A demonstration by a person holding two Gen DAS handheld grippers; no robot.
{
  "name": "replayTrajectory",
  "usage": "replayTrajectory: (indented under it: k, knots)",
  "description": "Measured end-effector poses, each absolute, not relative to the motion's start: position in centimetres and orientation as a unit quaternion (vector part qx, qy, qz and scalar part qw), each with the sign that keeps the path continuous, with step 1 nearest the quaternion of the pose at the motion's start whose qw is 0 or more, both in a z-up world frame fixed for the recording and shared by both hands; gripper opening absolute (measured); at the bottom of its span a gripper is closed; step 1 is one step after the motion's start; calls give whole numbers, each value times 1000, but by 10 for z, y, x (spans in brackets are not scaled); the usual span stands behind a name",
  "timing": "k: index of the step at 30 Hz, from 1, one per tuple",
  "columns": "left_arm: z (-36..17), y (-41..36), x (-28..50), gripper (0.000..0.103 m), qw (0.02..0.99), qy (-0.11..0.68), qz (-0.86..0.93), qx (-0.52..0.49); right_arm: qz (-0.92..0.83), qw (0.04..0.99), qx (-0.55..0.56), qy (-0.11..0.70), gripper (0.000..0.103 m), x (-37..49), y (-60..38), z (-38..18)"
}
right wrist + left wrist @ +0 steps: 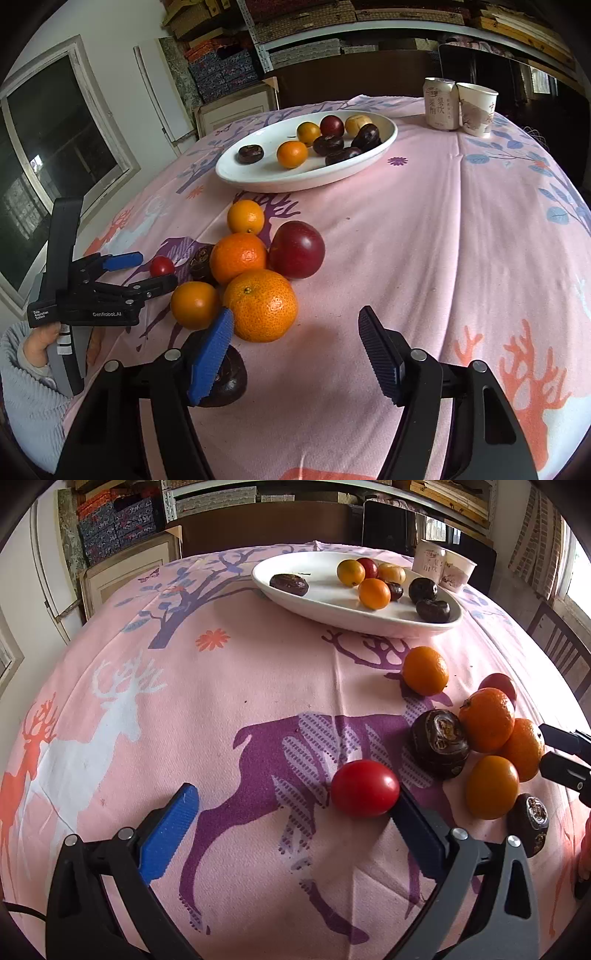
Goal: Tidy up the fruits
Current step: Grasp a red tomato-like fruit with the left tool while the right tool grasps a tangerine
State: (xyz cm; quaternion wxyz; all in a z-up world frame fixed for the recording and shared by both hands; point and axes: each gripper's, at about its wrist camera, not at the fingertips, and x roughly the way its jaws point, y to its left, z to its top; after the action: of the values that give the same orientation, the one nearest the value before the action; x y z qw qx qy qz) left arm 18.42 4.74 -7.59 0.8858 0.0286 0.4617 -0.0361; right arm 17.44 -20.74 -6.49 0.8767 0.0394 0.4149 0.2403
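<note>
On a pink deer-print tablecloth [221, 709], the left gripper [295, 805] stands wide open in the left wrist view, its right finger touching a small red fruit [365, 788] that sits just inside the gap, its blue left finger [168, 834] well apart from it and holding nothing. Beyond the red fruit lies a cluster: a dark brown fruit [439, 742], several oranges [487, 719], and a lone orange [425, 670] nearer the white oval plate [332, 607], which carries more oranges and dark fruits at the far side of the table. The tips of the right gripper [561, 755] enter at this view's right edge, beside the cluster. In the right wrist view, the right gripper [295, 354] is likewise spread wide and grips nothing; its blue left finger [212, 354] stands just beside a large orange [260, 310] and in front of a dark fruit [221, 376], whether touching either cannot be told. This view alone shows a large dark-red plum [297, 249] behind the oranges, hidden in the other view except for a sliver, and the person's left hand [37, 347] in a grey sleeve holding the left gripper [147, 271], with the small red fruit [161, 266] between its open fingers. A drinks can [440, 104] and paper cup [478, 109] stand beyond the plate [258, 177].
</note>
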Motion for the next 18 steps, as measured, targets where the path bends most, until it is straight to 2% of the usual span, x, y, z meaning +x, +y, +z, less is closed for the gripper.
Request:
replayTrajectory:
  k: [7,10,11,12,18]
  knots:
    - [-76,48,184,99,886,461,-36,28,257,868,28,424,66,184,-184,-68]
    - [-76,48,184,99,886,461,-36,28,269,858,24,436,57,186,-175,-73]
    - [-76,48,184,99,886,461,-36,28,272,858,20,436,48,185,-173,-73]
    - [-76,48,184,99,886,461,-36,28,286,854,22,435,44,184,-171,-72]
    - [-76,48,184,99,886,461,-36,28,231,870,48,433,45,186,-208,-71]
